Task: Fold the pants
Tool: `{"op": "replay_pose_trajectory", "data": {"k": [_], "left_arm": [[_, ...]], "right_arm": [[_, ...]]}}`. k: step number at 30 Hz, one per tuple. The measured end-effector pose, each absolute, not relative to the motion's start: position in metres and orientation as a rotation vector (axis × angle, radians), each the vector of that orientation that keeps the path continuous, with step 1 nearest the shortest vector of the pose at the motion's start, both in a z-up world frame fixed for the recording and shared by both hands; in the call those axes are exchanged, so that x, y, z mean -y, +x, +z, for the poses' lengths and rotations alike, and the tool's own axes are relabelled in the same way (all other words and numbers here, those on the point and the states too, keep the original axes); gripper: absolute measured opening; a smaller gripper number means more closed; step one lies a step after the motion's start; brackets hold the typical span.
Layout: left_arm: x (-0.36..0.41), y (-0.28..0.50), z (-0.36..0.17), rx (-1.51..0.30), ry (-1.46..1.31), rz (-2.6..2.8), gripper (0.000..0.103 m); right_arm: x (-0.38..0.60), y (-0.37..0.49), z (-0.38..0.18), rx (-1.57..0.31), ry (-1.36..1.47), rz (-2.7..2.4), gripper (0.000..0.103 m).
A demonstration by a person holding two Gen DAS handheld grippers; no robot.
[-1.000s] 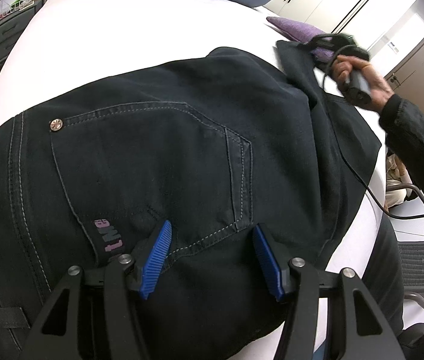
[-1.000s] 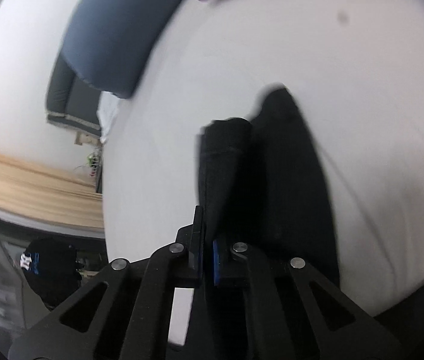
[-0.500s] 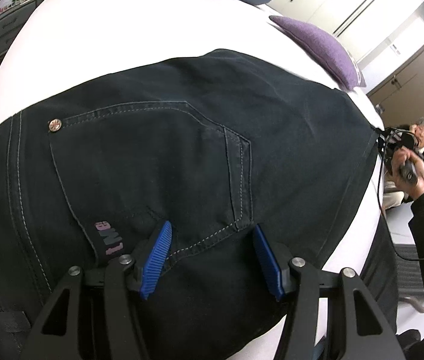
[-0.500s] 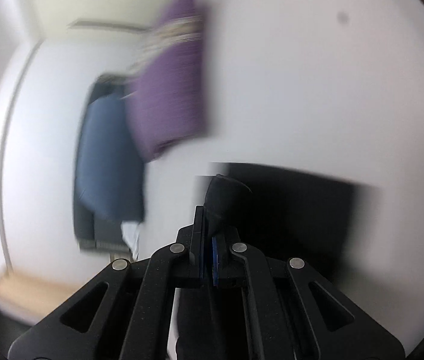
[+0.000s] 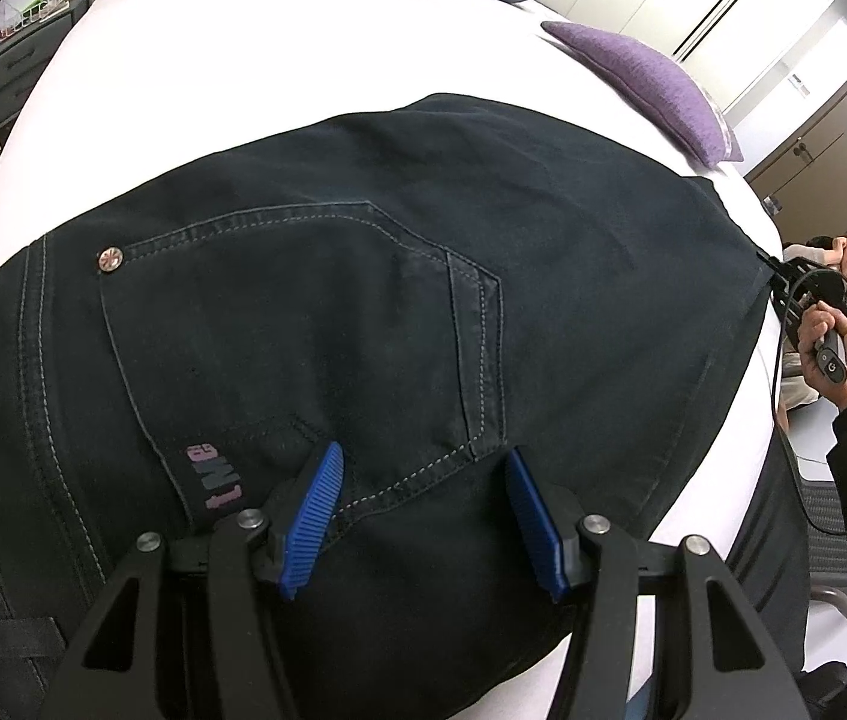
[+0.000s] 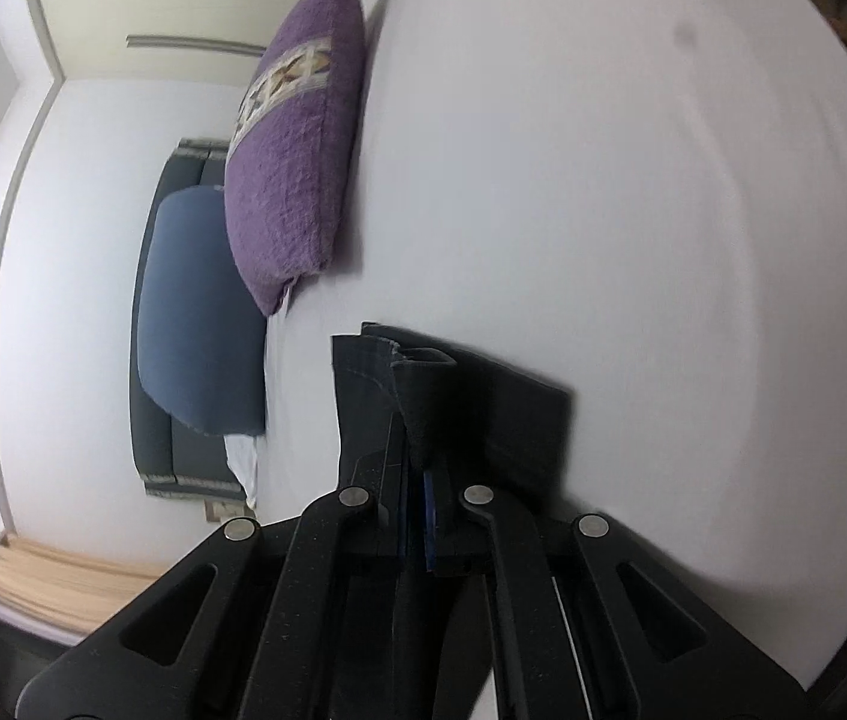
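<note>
Left wrist view: left tool wide over pants; right tool clamps the pants' hem ahead.

Black denim pants carry pale grey topstitching, a copper-toned rivet and small pink embroidered lettering. The smooth bedsheet is plain white. A fuzzy purple cushion bears a cream band patterned with diamonds — beside it lies a slate-blue pillow. Ribbed gripper pads are bright blue on black frames.
</note>
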State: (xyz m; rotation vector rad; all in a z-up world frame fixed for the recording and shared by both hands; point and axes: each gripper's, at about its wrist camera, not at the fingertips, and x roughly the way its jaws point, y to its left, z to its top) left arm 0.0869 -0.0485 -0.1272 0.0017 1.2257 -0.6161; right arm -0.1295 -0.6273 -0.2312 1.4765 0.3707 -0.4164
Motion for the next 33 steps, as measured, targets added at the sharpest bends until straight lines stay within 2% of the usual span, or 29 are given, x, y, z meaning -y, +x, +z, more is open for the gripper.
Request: {"op": "replay_pose_trajectory", "data": {"k": [11, 15, 20, 24, 29, 33], "left_arm": [[0.045, 0.088, -0.128, -1.221, -0.015, -0.617, 0.059], [0.039, 0.088, -0.128, -1.211, -0.037, -0.618, 0.059], [0.033, 0.089, -0.128, -1.208, -0.047, -0.622, 0.059], [0.031, 0.088, -0.127, -1.199, -0.042, -0.617, 0.059], [0.035, 0.085, -0.126, -1.194, -0.027, -0.609, 0.065], [0.038, 0.083, -0.124, -1.193, -0.013, -0.594, 0.066]], "right_arm": [[0.637, -0.143, -0.249, -0.422, 1.545, -0.381, 0.002], [0.639, -0.147, -0.241, -0.444, 1.532, -0.397, 0.006], [0.640, -0.172, -0.208, -0.386, 1.401, -0.637, 0.012], [0.635, -0.180, -0.173, -0.349, 1.328, -0.617, 0.012], [0.584, -0.105, -0.144, -0.517, 1.160, -0.268, 0.012], [0.537, -0.050, -0.166, -0.700, 1.105, -0.044, 0.012]]}}
